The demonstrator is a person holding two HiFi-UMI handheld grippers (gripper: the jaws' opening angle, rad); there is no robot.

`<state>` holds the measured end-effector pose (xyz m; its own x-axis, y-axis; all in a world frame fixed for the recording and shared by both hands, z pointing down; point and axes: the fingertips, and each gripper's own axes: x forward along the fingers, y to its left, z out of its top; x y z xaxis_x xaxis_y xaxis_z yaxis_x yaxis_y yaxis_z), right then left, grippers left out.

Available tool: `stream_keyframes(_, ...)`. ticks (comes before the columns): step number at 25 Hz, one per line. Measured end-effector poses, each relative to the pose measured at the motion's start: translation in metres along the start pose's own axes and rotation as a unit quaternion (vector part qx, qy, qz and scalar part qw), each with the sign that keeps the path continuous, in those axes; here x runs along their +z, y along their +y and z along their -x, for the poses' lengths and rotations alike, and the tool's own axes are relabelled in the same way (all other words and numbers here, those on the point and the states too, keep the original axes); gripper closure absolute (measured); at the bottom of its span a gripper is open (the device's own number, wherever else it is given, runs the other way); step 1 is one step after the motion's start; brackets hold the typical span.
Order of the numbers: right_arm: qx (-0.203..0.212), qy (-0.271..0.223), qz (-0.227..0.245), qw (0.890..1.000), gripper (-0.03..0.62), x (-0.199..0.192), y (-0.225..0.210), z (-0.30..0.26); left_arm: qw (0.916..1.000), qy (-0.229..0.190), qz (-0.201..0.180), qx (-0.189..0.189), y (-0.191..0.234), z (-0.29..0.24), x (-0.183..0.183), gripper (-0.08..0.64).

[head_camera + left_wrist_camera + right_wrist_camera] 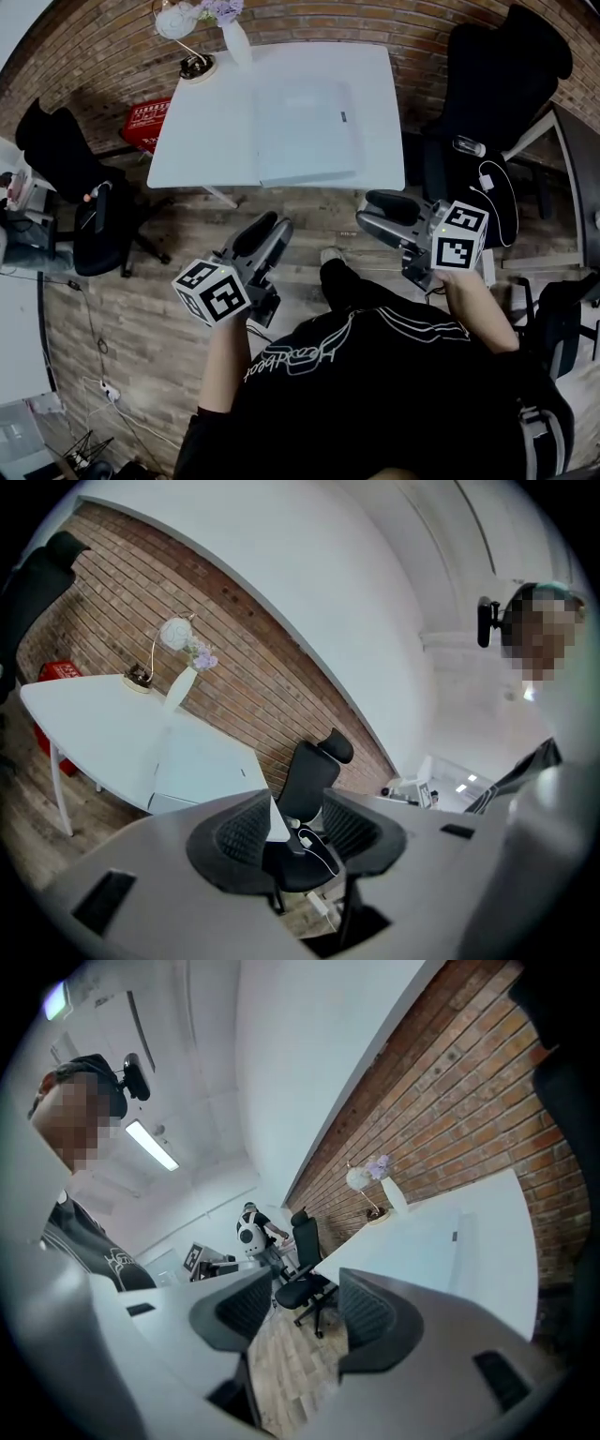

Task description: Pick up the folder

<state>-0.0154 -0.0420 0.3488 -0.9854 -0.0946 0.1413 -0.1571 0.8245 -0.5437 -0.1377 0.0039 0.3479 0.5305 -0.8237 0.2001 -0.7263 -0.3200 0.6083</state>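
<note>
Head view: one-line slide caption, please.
Left gripper and right gripper, open and empty, short of the folder lying on the white table.

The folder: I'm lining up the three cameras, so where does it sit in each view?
Head view: the folder lies top centre on the white table.
Left gripper view: folder left of centre, on the table.
Right gripper view: folder right of centre, flat on the table.
Shared landmark: the white vase on the table.
</note>
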Motion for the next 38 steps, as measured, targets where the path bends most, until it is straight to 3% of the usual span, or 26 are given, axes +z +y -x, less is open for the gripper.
stream_keyframes(6,-0.035,0.012,-0.019,0.999,0.379,0.000,-0.064,-0.024,0.9995,0.025,0.013,0.014,0.048,-0.029,0.011,0.323)
stream_keyframes(12,-0.057,0.038,-0.015,0.998,0.368,0.014,-0.125,-0.050,0.9962,0.063,-0.010,0.060,0.114,-0.063,0.031,0.302)
stream_keyframes(23,-0.097,0.107,-0.040,0.989,0.359,0.003,-0.222,-0.085,0.9830,0.132,-0.007,0.127,0.209,-0.110,0.035,0.290)
stream_keyframes(30,-0.113,0.150,-0.041,0.981,0.359,-0.022,-0.261,-0.099,0.9743,0.171,-0.011,0.146,0.251,-0.126,0.019,0.290)
stream_keyframes(38,-0.129,0.164,-0.054,0.976,0.359,-0.034,-0.276,-0.107,0.9718,0.199,0.025,0.123,0.269,-0.135,0.003,0.288)
